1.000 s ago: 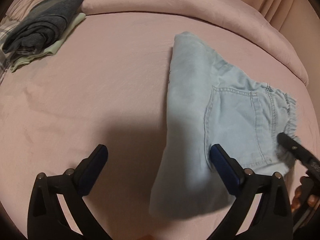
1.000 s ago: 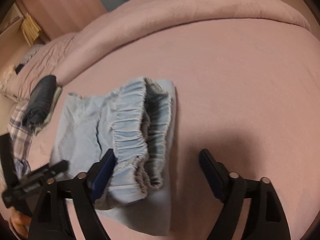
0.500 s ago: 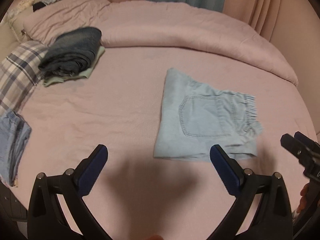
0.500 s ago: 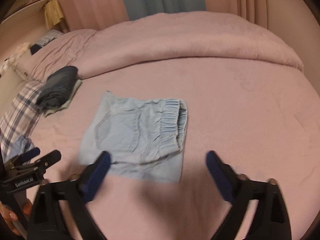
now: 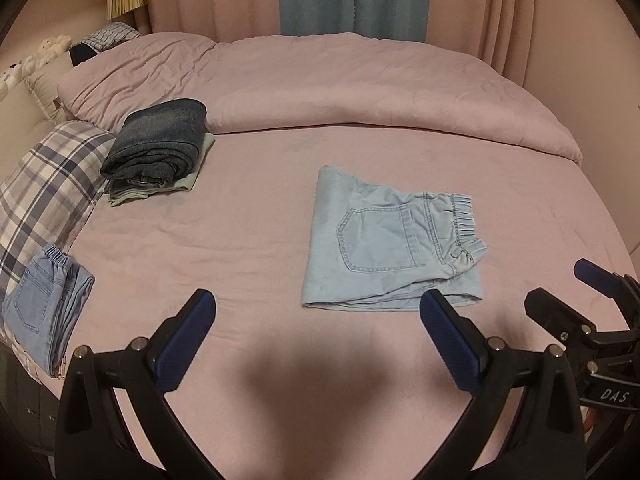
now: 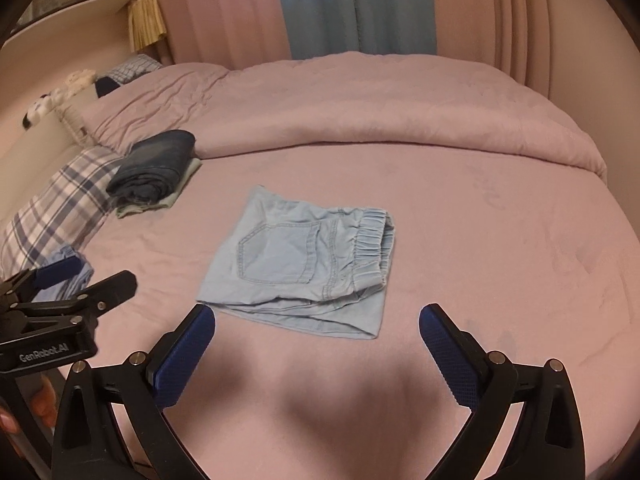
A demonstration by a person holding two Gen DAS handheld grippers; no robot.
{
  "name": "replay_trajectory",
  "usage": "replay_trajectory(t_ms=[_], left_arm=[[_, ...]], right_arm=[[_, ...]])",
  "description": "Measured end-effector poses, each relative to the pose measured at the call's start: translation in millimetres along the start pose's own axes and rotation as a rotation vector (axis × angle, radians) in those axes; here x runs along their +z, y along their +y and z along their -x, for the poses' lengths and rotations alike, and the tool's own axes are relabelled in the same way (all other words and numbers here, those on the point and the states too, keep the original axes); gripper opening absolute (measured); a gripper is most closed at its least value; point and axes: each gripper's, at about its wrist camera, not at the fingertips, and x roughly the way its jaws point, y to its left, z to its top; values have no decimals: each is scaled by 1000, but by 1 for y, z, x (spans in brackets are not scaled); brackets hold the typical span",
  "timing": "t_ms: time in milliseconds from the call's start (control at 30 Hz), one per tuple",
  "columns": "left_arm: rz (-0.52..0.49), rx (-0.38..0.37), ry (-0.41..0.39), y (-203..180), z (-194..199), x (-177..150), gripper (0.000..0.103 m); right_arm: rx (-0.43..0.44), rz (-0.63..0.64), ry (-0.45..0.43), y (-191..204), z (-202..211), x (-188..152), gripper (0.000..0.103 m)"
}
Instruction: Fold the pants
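On the soft pink sheet (image 5: 248, 216) lies a squarish folded denim pants (image 5: 384, 244); both tools (image 5: 316, 312) (image 6: 316, 326) gape wide, empty.

Both grippers black plastic, forked arms, silver screw heads, blue textured pads (image 5: 182, 342). Left gripper (image 5: 318, 336) body marked "GenRobot.AI" in white; right gripper (image 6: 316, 350) body reads "DAS".
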Motion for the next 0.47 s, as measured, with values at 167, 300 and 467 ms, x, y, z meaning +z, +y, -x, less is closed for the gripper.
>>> replay_trajectory(t_ms=[167, 300, 467], left_arm=[[-8, 0, -9, -5, 5, -1, 102], [-20, 7, -15, -10, 6, -2, 102], [-17, -8, -11, -11, 7, -2, 102]], right_arm=[[3, 11, -13, 5, 6, 0, 102], [8, 14, -13, 5, 6, -1, 102], [6, 12, -15, 6, 9, -2, 102]])
